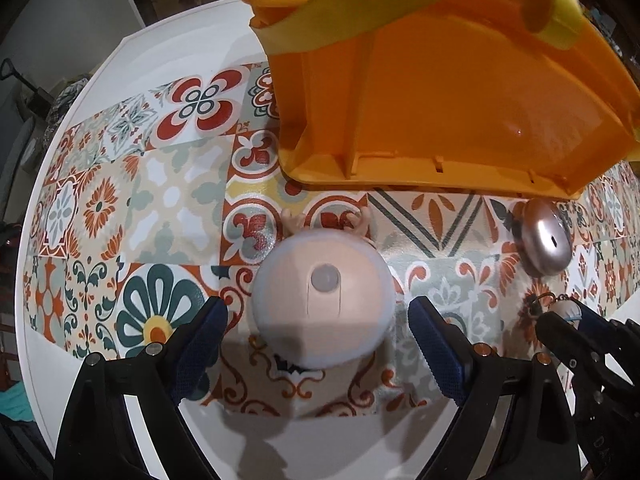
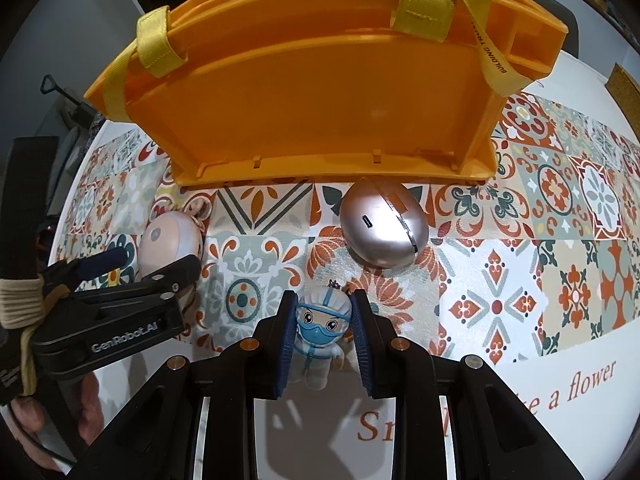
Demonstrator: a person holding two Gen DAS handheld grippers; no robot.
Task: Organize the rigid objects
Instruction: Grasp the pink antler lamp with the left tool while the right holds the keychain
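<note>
A round pink-and-white dome toy with small antlers [image 1: 322, 296] sits on the tiled mat. My left gripper [image 1: 316, 312] is open and straddles it, with a gap at each pad. The right wrist view shows the same dome [image 2: 168, 240] with the left gripper [image 2: 158, 260] around it. My right gripper [image 2: 325, 300] is shut on a small figurine in a white suit, blue mask and goggles [image 2: 320, 328]. That gripper [image 1: 560, 316] also shows at the right edge of the left wrist view. A silver egg-shaped gadget [image 2: 382, 226] lies just in front of the orange basket [image 2: 320, 100].
The orange basket [image 1: 440, 100] with yellow straps lies close behind the dome and the silver egg [image 1: 546, 240]. A patterned tile mat [image 1: 172, 192] covers the white round table [image 1: 132, 52]. A hand [image 2: 28, 420] holds the left gripper's handle.
</note>
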